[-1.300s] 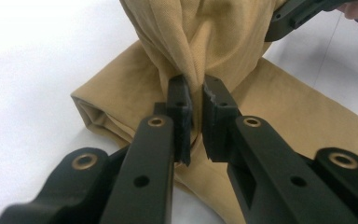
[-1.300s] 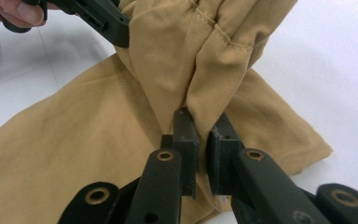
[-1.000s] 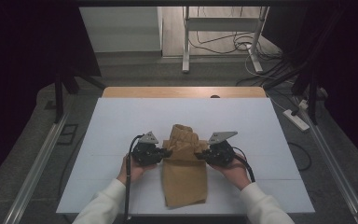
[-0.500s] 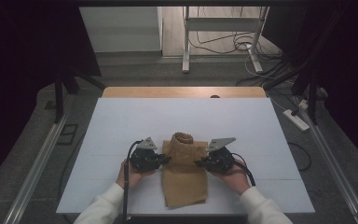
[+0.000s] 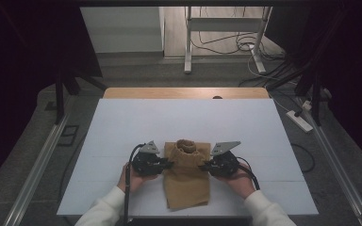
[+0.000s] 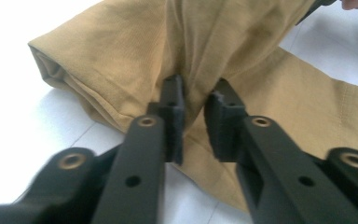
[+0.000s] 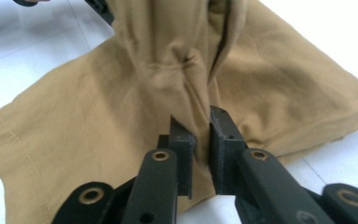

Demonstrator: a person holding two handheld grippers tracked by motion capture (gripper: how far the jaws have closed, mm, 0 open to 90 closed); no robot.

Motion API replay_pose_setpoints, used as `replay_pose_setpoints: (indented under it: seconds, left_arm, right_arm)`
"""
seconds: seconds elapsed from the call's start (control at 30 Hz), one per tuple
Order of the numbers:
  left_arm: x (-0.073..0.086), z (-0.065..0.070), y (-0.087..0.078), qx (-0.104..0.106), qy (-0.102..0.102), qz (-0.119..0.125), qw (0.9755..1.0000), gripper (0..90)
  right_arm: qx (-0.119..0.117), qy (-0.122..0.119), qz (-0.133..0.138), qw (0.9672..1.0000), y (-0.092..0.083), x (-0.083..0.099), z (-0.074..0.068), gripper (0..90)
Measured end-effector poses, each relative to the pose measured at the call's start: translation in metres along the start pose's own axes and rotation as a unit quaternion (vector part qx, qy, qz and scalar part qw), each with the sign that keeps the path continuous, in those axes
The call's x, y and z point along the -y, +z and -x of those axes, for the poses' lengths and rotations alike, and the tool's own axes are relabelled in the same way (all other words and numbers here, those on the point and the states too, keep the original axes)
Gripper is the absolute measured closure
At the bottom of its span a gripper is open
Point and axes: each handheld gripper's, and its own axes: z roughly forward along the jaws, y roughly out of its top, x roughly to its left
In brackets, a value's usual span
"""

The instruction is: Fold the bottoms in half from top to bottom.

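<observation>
— Two grippers, where's the cloth (image 5: 186, 176)?
— Lower centre, between left gripper (image 5: 166, 165) and right gripper (image 5: 204, 165). Both jaws have just been opening, folds between the pads, barely gripped.
— Room?
— Bare table (image 5: 184, 120) above; near edge close.

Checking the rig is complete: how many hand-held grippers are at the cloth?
2. The left hand-held gripper is at the cloth's left edge, the right hand-held gripper at its right edge; each has a fold of cloth between its slightly parted jaws.
</observation>
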Motion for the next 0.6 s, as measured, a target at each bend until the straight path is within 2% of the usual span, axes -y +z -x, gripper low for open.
replay_pose_setpoints:
  seconds: [0.03, 0.1, 0.17, 0.27, 0.33, 0.43, 0.5, 0.6]
  left_arm:
    - [0.0, 0.0, -0.001, -0.003, -0.001, -0.002, 1.0, 63.4]
    - [0.001, 0.0, -0.004, -0.01, -0.005, -0.012, 0.9999, 45.1]
    - [0.004, -0.001, -0.012, -0.011, -0.008, -0.018, 0.9998, 36.5]
    - [0.012, -0.007, -0.022, -0.02, -0.017, -0.022, 0.9994, 34.2]
    - [0.017, -0.011, -0.025, -0.028, -0.026, -0.022, 0.999, 34.3]
    - [0.017, -0.015, -0.029, -0.033, -0.043, -0.009, 0.9985, 34.3]
    - [0.017, -0.016, -0.03, -0.034, -0.047, -0.004, 0.9983, 34.2]
    - [0.015, -0.016, -0.029, -0.035, -0.046, -0.003, 0.9983, 33.6]
  right_arm:
    - [0.0, 0.001, -0.001, 1.0, 0.0, 0.001, 0.0, 75.6]
    - [-0.002, 0.01, -0.006, 0.9999, -0.001, 0.003, 0.001, 64.5]
    - [-0.003, 0.019, -0.016, 0.9997, -0.004, 0.006, 0.0, 55.0]
    - [0.005, 0.026, -0.025, 0.9993, -0.012, 0.013, -0.001, 47.1]
    - [0.022, 0.032, -0.03, 0.9988, -0.017, 0.017, 0.0, 43.3]
    - [0.04, 0.048, -0.025, 0.9977, -0.024, 0.022, 0.005, 40.9]
    - [0.045, 0.063, -0.017, 0.9969, -0.029, 0.024, 0.009, 39.9]
    - [0.046, 0.072, -0.01, 0.9963, -0.03, 0.024, 0.013, 39.2]
